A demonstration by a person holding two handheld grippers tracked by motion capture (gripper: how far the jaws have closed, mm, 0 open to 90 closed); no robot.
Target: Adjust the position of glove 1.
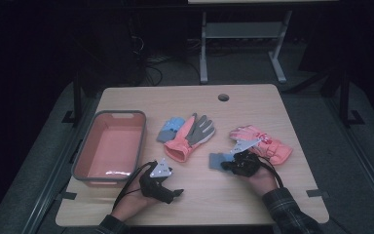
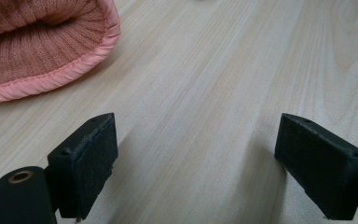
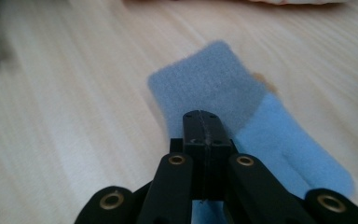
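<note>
My right claw [image 3: 202, 122] is clamped on the small blue fleece glove [image 3: 223, 93], which lies flat on the pale wooden surface [image 1: 253, 105] just beside the pink padded glove [image 1: 268, 146]. My left claw [image 2: 196, 163] hovers with jaws wide apart over bare wood, near the cuff of the coral knitted glove with grey fingers [image 2: 37, 46]. The salmon plastic bin [image 1: 85, 148] sits to the left.

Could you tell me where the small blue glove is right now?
In the high view, the small blue glove lies right of centre, pinched by the right gripper, beside the pink glove.
</note>
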